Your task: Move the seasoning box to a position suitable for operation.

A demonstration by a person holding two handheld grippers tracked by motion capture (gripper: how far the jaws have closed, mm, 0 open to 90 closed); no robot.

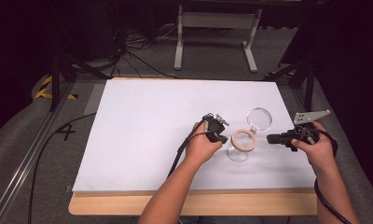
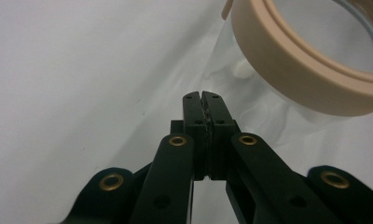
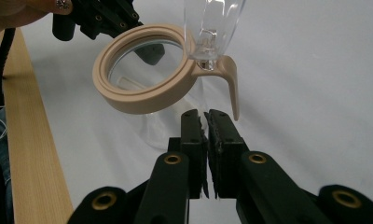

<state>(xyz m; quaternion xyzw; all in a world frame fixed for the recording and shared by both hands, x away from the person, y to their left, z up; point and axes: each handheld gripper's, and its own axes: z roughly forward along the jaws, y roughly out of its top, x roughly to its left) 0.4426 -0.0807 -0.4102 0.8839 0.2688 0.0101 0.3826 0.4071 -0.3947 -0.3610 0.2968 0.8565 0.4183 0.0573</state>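
Between both closed grippers stands a clear glass jar, beige-rimmed.

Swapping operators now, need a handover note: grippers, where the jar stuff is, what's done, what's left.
Left gripper: jaws shut, empty, close beside the glass jar, left of it.
Right gripper: jaws nearly together, nothing between them, right of the jar.
Jar stands on the white table, with a beige ring at its mouth and its hinged clear lid swung open behind.
Done: lid is open.
Left: probably closing or handling the jar; neither gripper grips it yet.
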